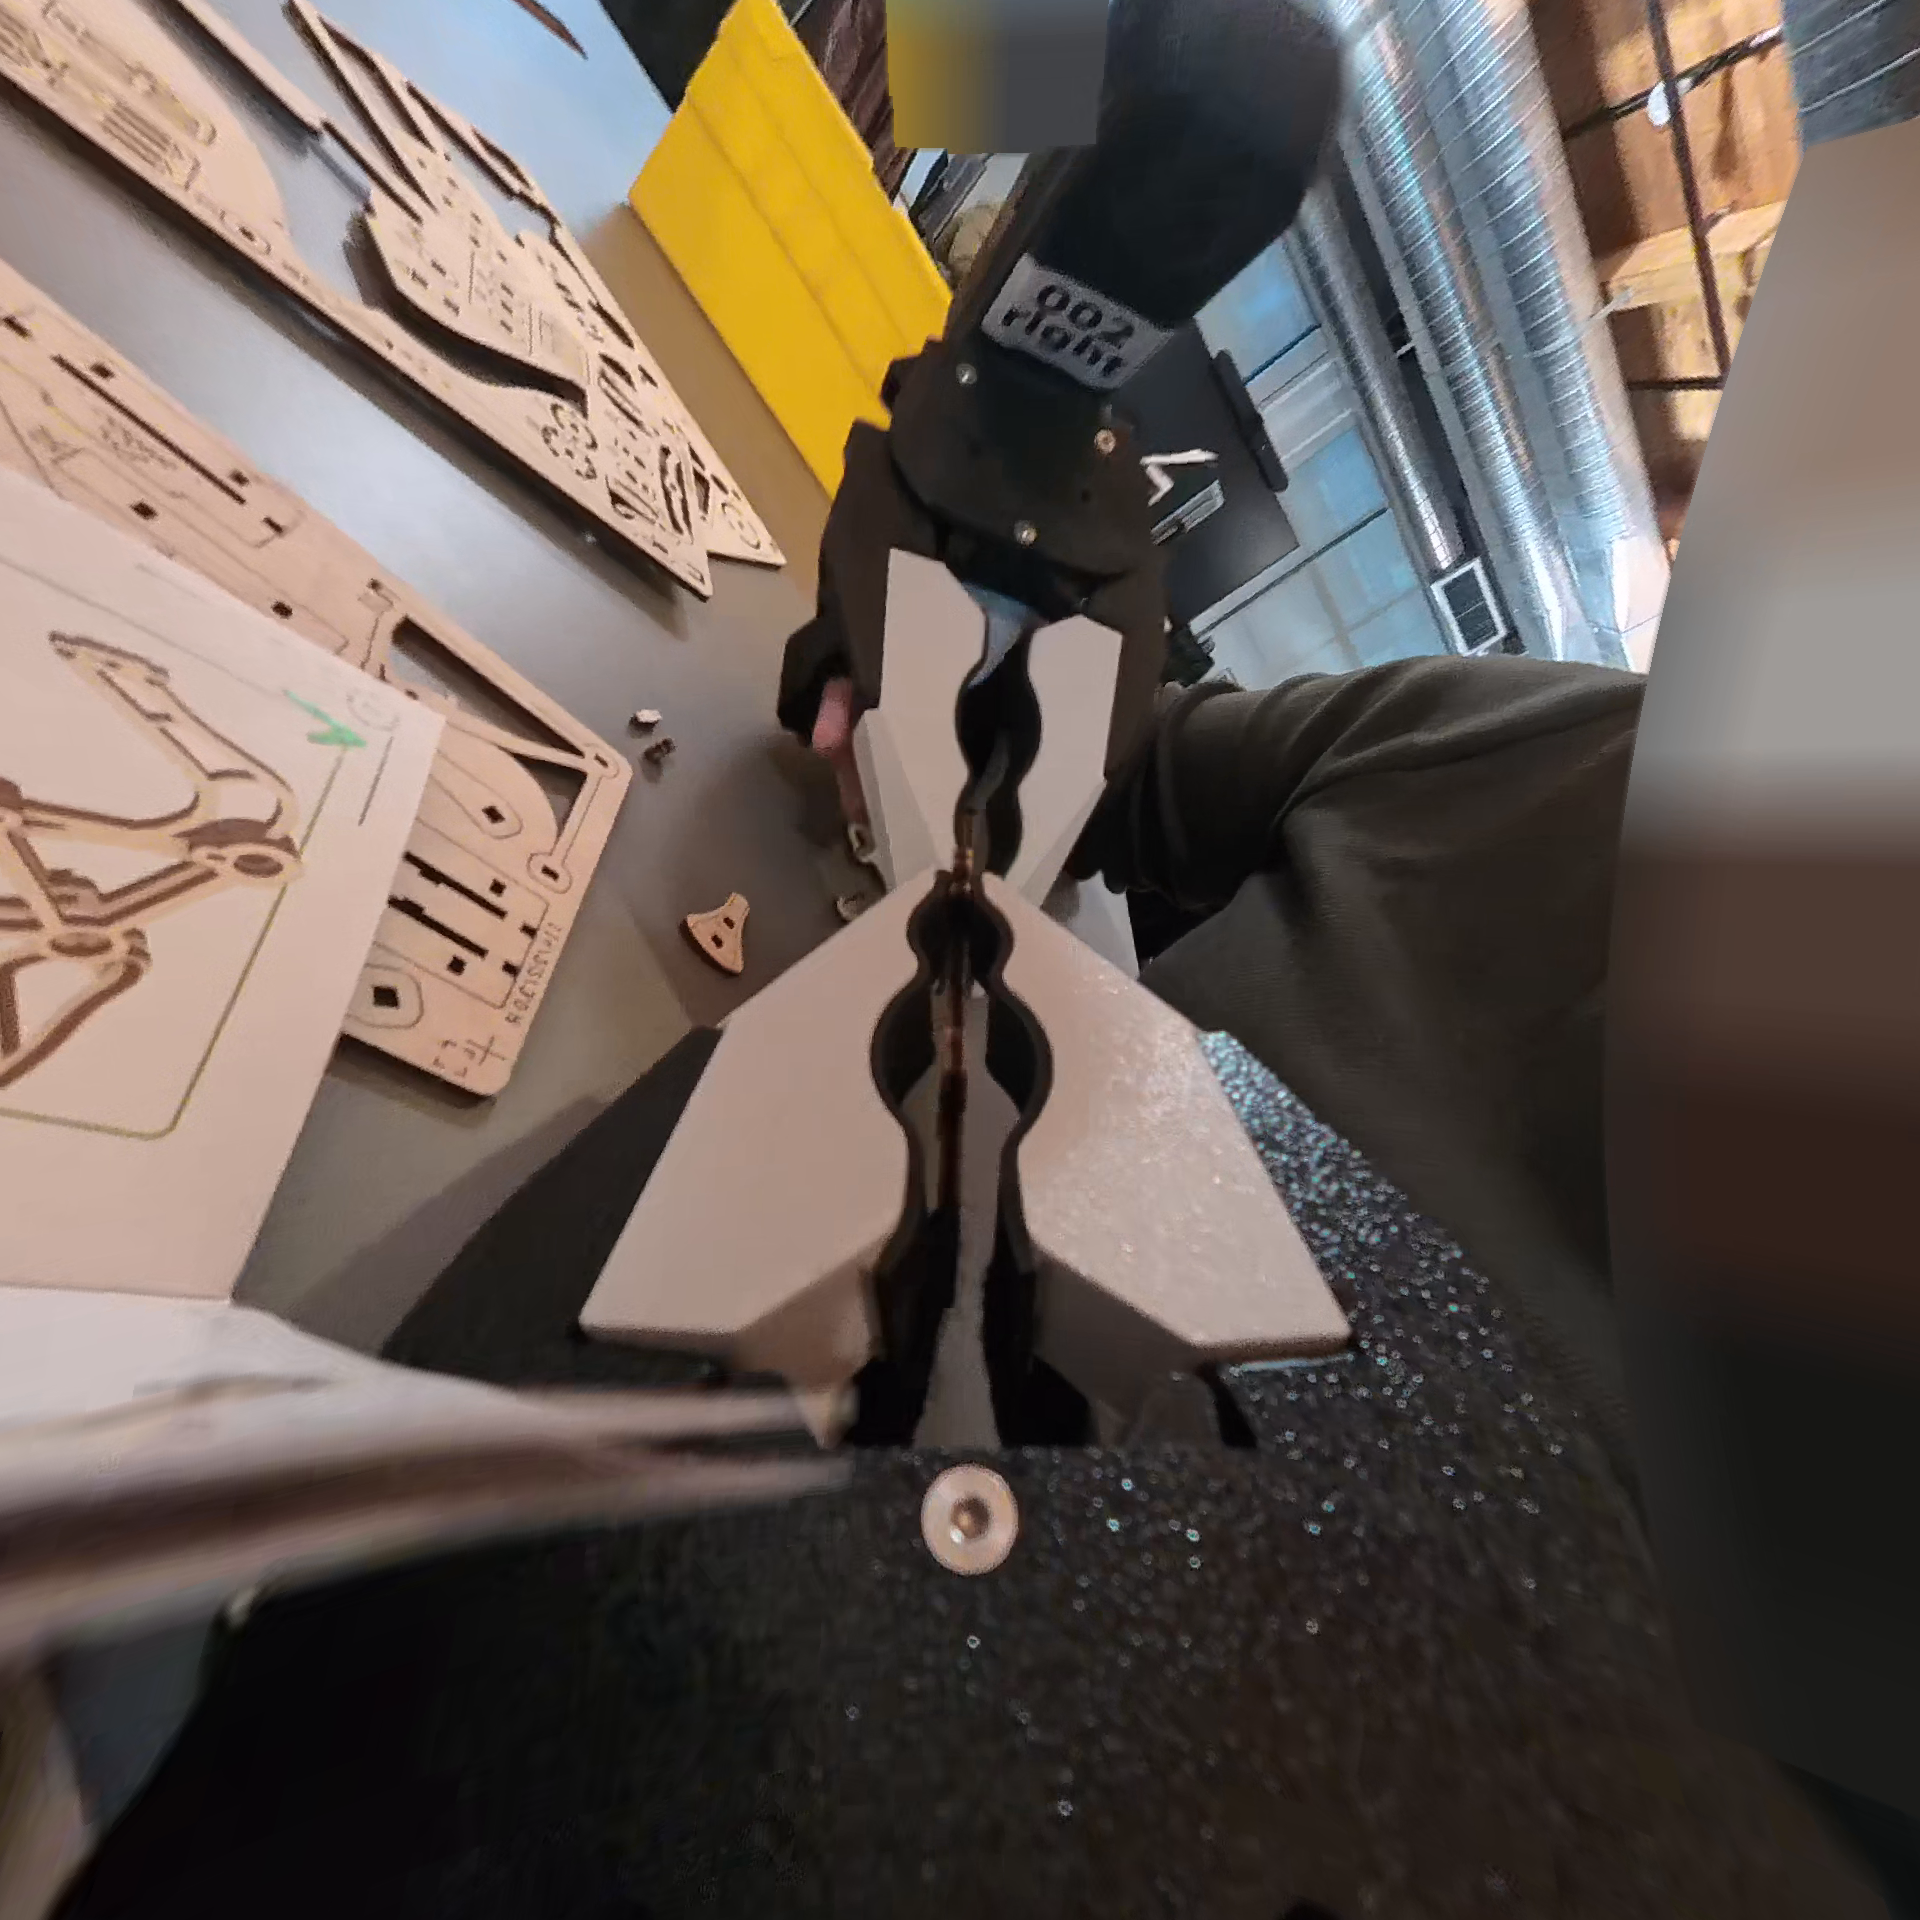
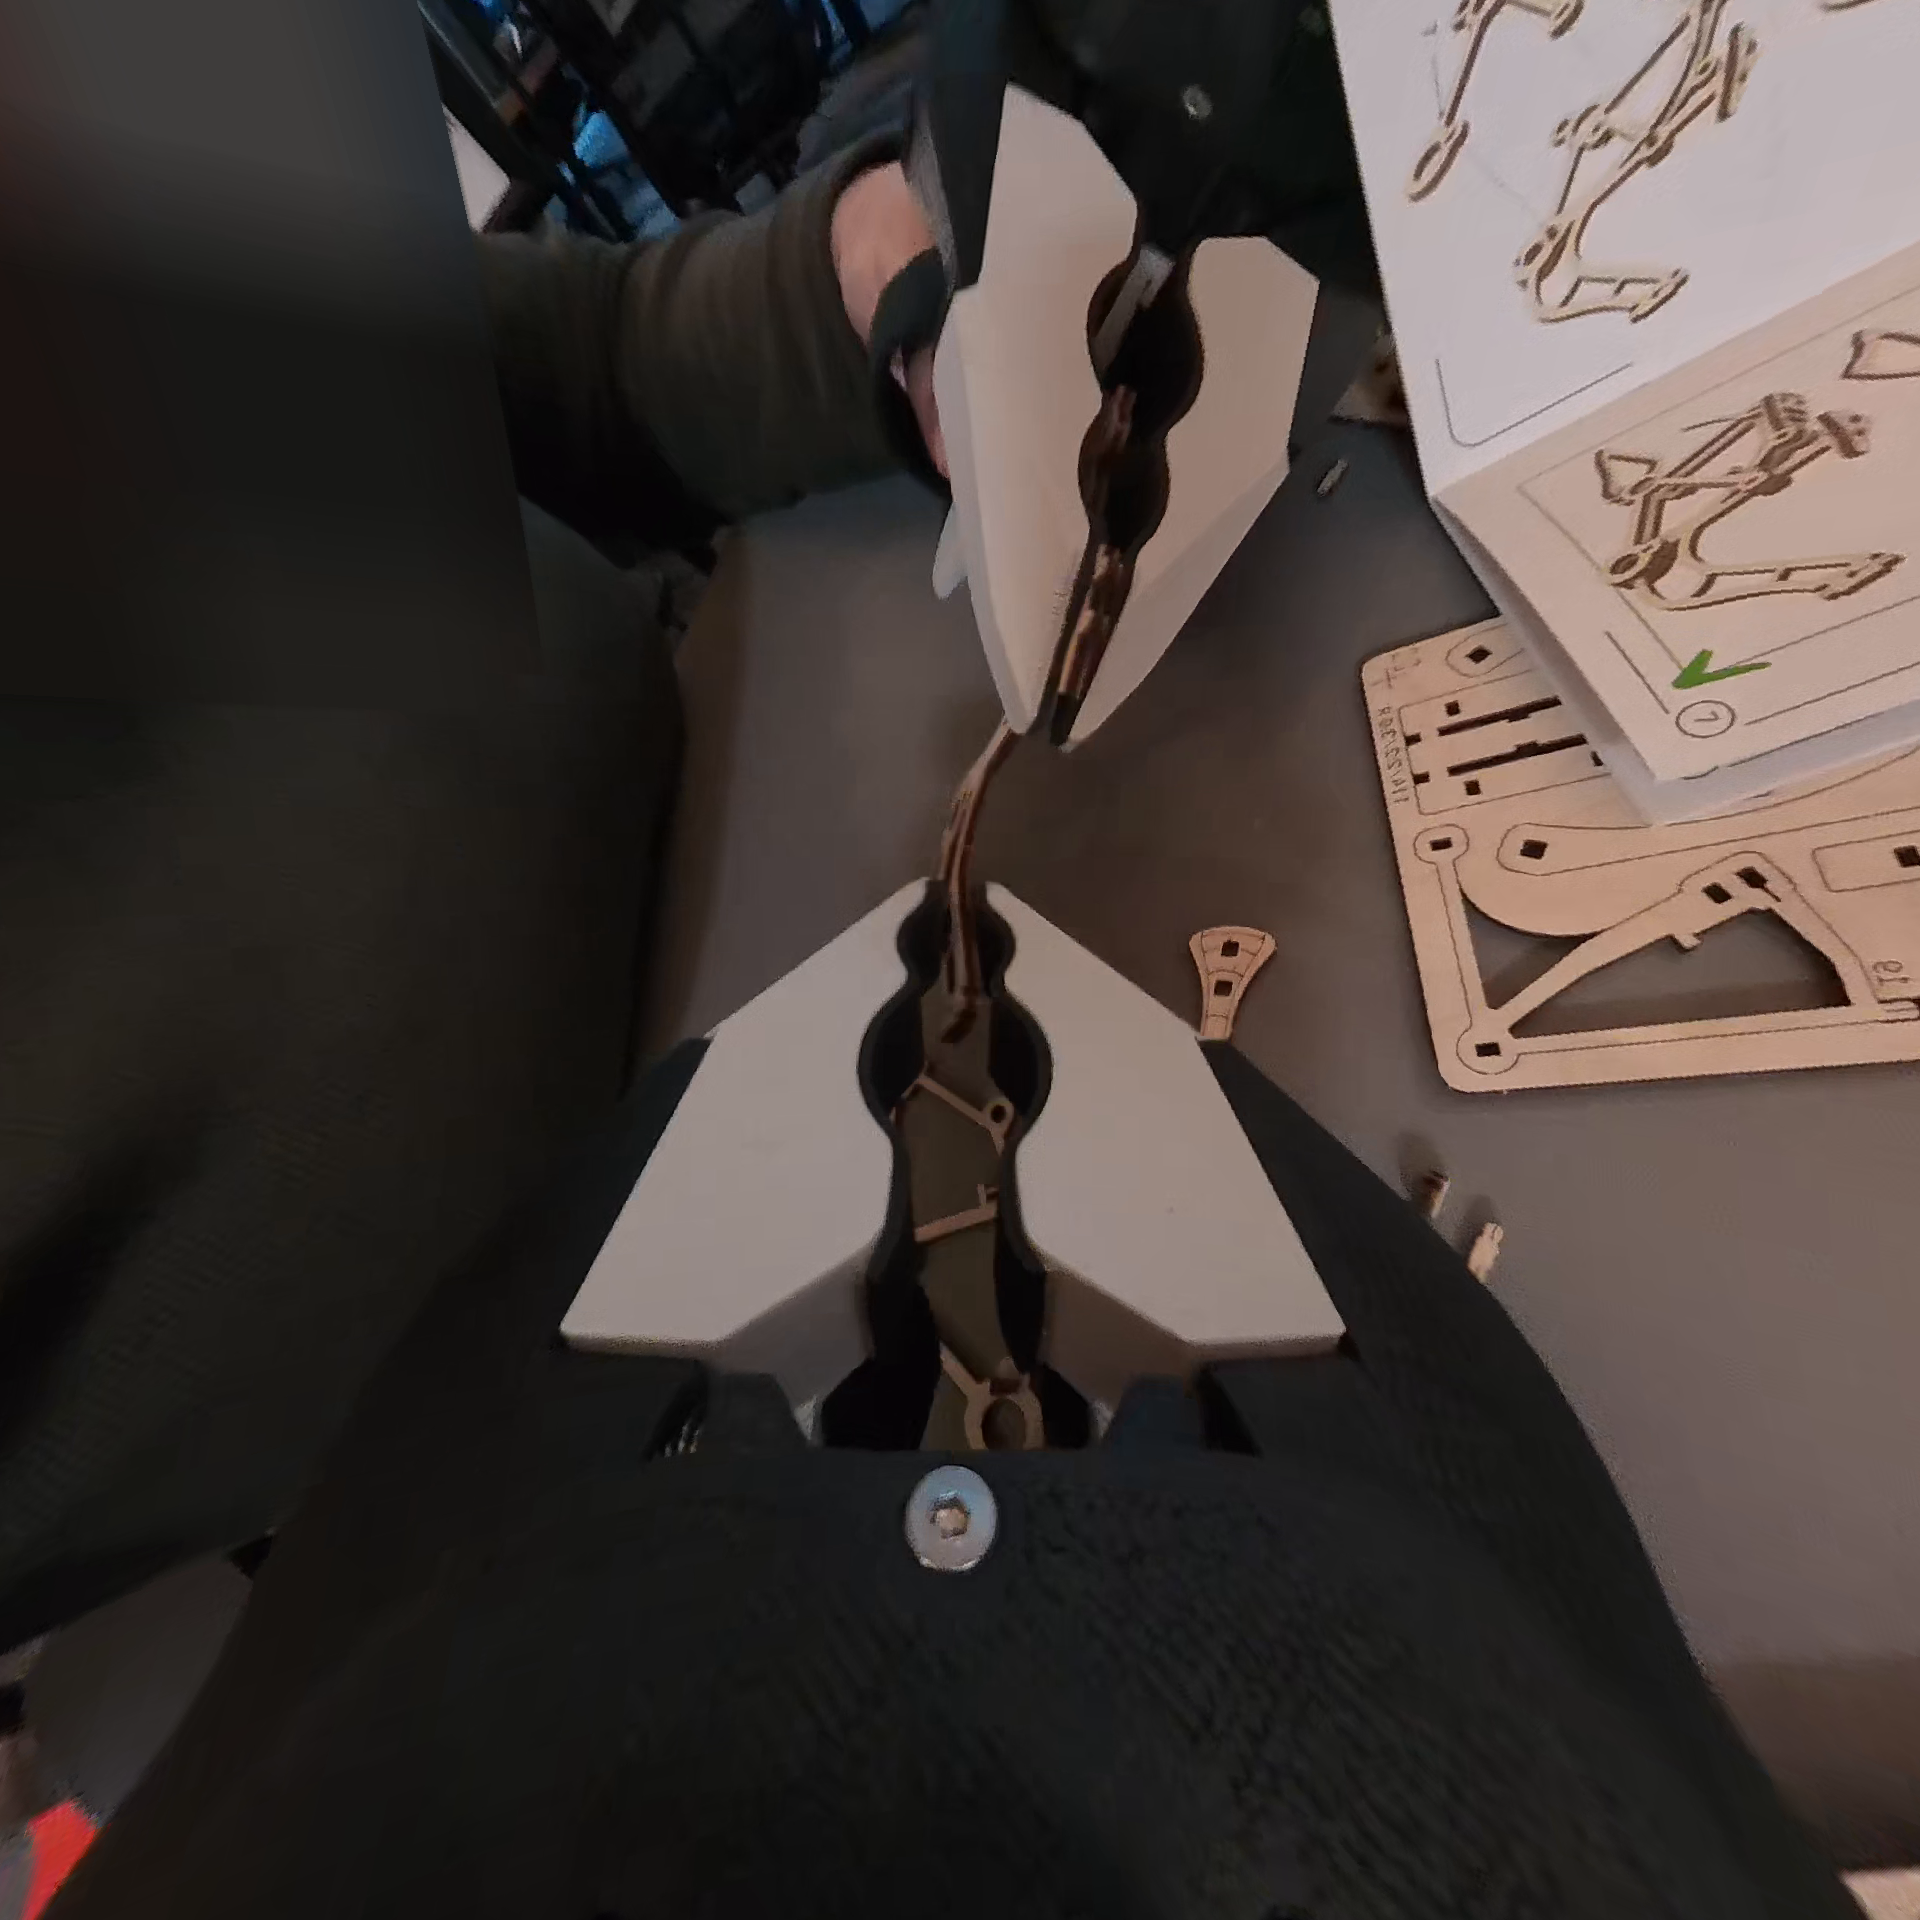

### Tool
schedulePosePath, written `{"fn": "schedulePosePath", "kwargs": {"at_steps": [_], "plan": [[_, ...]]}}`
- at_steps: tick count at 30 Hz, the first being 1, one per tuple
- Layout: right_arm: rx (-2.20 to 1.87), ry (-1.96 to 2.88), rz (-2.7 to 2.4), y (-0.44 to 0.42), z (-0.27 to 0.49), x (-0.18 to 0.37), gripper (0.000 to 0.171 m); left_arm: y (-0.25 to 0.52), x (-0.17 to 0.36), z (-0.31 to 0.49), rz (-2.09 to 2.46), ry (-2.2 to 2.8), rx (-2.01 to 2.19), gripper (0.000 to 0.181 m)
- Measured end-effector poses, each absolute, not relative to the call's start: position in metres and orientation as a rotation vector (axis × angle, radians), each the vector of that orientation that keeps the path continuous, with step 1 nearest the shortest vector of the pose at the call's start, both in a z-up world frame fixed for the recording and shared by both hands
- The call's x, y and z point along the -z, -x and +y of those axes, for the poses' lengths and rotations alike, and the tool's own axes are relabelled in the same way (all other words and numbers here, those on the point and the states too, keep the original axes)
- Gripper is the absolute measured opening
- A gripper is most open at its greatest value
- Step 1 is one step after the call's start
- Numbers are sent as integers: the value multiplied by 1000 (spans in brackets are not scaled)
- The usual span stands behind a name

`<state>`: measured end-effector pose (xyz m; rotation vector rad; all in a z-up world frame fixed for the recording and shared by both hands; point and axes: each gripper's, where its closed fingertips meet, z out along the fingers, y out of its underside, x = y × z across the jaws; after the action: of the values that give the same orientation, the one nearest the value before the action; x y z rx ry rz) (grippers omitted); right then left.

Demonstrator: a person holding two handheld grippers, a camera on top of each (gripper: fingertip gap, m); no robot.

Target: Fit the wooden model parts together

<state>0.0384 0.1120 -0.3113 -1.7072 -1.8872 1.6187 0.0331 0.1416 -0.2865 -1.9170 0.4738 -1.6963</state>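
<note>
Left hand-held gripper (image 1: pixel 958 899) and right hand-held gripper (image 2: pixel 961 904) both clamp the wooden model part (image 2: pixel 971 800), tips meeting at 12 o'clock.

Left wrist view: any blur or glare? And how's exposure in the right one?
Left wrist view: streaked blur across the lower-left corner, bright windows upper right; left gripper and wooden part sharp; fisheye bends the table edges. Right wrist view: dimmer, flat light, no glare; right gripper sharp, edges soft.
</note>
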Motion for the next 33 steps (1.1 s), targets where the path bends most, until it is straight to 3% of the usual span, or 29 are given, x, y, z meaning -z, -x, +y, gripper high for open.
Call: {"fn": "schedulePosePath", "kwargs": {"at_steps": [4, 9, 14, 19, 22, 25, 28, 33], "plan": [[-1752, 1753, -1740, -35, 121, 302, 1, -32, 272, 149, 388, 1815, 1756, 2], [-1848, 1751, -1600, -33, 133, 290, 1, -26, 267, 160, 291, 1768, 1724, 37], [-1932, 1728, -1481, -31, 142, 278, 1, -27, 267, 160, 313, 1772, 1656, 30], [-1887, 1718, -1506, -29, 140, 281, 1, -28, 261, 159, 330, 1712, 1602, 0], [-1828, 1674, -1512, -29, 145, 280, 3, -27, 264, 159, 342, 1749, 1518, 0], [-1584, 1665, -1533, -33, 168, 287, 18, -25, 271, 152, 317, 1855, 1565, 0], [-1182, 1680, -1731, -38, 175, 316, 17, -28, 292, 140, 380, 1995, 1540, 0], [-1005, 1667, -1920, -36, 158, 342, 21, -32, 314, 121, 434, 2129, 1611, 0]]}}
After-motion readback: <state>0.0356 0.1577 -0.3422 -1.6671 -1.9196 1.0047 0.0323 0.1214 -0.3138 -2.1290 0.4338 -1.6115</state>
